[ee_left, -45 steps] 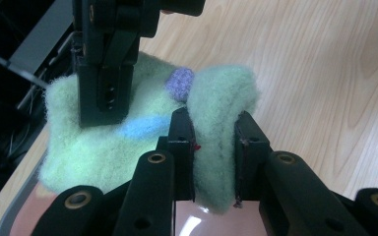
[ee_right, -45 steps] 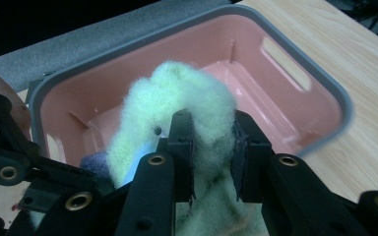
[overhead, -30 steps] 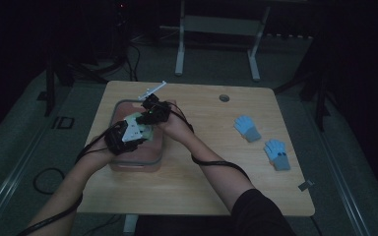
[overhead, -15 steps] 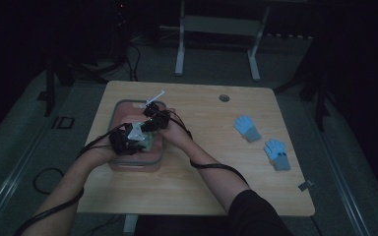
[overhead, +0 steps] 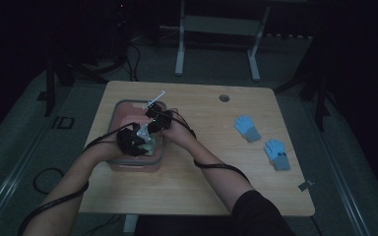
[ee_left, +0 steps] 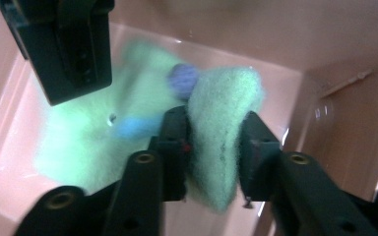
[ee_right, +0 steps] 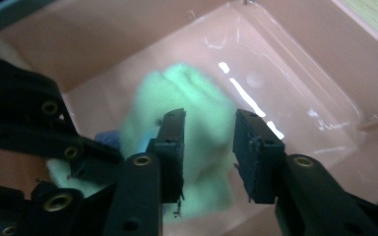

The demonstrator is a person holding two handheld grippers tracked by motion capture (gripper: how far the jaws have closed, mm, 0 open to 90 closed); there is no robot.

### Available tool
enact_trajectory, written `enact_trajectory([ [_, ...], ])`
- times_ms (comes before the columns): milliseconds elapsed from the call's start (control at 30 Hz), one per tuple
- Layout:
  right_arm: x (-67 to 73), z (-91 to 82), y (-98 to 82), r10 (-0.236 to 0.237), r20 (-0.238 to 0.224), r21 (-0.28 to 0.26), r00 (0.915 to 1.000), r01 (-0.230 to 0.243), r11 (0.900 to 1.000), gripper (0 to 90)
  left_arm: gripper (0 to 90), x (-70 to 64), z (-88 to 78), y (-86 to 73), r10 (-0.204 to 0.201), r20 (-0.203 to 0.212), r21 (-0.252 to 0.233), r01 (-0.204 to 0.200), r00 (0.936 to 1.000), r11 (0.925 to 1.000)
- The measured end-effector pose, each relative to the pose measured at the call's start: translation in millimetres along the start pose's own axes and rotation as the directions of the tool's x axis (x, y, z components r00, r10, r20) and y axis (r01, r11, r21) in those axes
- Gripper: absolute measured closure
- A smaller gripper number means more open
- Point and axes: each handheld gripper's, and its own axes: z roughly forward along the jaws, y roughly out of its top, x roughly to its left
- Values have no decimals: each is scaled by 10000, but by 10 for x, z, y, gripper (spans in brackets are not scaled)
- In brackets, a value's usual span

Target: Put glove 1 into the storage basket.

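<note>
Setting: a dim room seen from above; a wooden counter (overhead: 192, 191) holds a pink tub (overhead: 128, 164) near its left edge.
Left claw (overhead: 145, 142): low in the tub. Its own view shows a fold of green fleecy glove (ee_left: 224, 147) between its jaws, touching both pads. The jaws have just been opening.
Right claw (overhead: 152, 118): also in the tub, just beyond the left one. Its own view looks past its parted jaws at the glove (ee_right: 187, 108) on the tub floor; whether the pads touch it I cannot tell. These jaws have also just been opening.
Only from above: two blue gloves (overhead: 248, 129) lie well apart on the counter's right side.
Only close up: blue and purple fingertips on the green glove.
Room: pink walls close around both claws; the counter's right half is open.
</note>
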Motion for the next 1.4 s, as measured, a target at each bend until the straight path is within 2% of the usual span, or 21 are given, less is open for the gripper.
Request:
enact_trajectory([
  [100, -14, -31, -21, 22, -141, -34, 9999, -22, 10000, 617, 521, -5, -14, 3, -189, -64, -88, 188, 9998, 9998],
  [200, -33, -72, -45, 134, -280, -163, 9995, -139, 9998, 598, 471, -20, -76, 1, -450, -185, -385, 443, 9988, 9983],
  [267, -38, -111, -61, 268, -409, -293, 9988, -280, 9992, 588, 437, -16, -143, 2, -985, -100, -675, 976, 9951, 9929],
  [300, -38, -134, -68, 228, -428, -335, 9988, -242, 9991, 577, 435, -17, -175, 1, -1218, -58, -831, 1209, 9925, 9892],
  [333, -35, -161, -77, 231, -462, -387, 9987, -249, 9989, 566, 435, -24, -201, 3, -1383, -216, -894, 1358, 9902, 9867],
  [433, -10, -268, -109, 67, -498, -620, 9987, -98, 9980, 544, 425, -57, -267, 5, -1694, -349, -1229, 1640, 9849, 9788],
  [567, 7, -392, -148, -7, -551, -839, 9985, -40, 9965, 524, 426, -112, -313, 27, -1749, -466, -1411, 1669, 9835, 9758],
  [600, 16, -472, -174, -37, -554, -912, 9985, -14, 9958, 518, 430, -139, -336, 49, -1829, -499, -1593, 1729, 9819, 9720],
  [633, 16, -472, -174, -37, -554, -912, 9985, -14, 9958, 518, 431, -139, -336, 49, -1829, -499, -1593, 1729, 9819, 9720],
  [667, 23, -545, -205, -104, -508, -1029, 9987, 51, 9947, 514, 431, -160, -356, 77, -1967, -465, -1772, 1857, 9794, 9665],
  [733, 26, -579, -222, -123, -510, -1041, 9986, 69, 9945, 509, 431, -166, -370, 93, -1975, -444, -1818, 1865, 9793, 9655],
  [867, 11, -730, -343, -156, -398, -1194, 9991, 108, 9928, 505, 444, -203, -407, 166, -2091, -353, -2223, 1963, 9773, 9550],
  [900, 2, -757, -375, -150, -396, -1182, 9991, 102, 9929, 505, 446, -218, -416, 209, -2116, -145, -2335, 2025, 9772, 9510],
  [1000, -51, -836, -478, -50, -284, -1217, 9996, 15, 9926, 505, 449, -251, -412, 259, -2018, -110, -2381, 1934, 9794, 9518],
  [1067, -103, -892, -550, 12, -247, -1300, 9997, -44, 9915, 505, 449, -303, -390, 339, -1823, -56, -2345, 1759, 9832, 9561],
  [1233, -182, -1000, -697, 85, -46, -1288, 10000, -90, 9916, 507, 447, -382, -335, 444, -1604, 44, -2359, 1569, 9870, 9590],
  [1367, -270, -1157, -896, 181, 192, -1431, 9997, -151, 9896, 505, 395, -452, -300, 551, -1365, 146, -2360, 1361, 9905, 9622],
  [1400, -270, -1157, -896, 181, 192, -1431, 9997, -151, 9896, 505, 395, -469, -291, 578, -1320, 170, -2393, 1322, 9911, 9619],
])
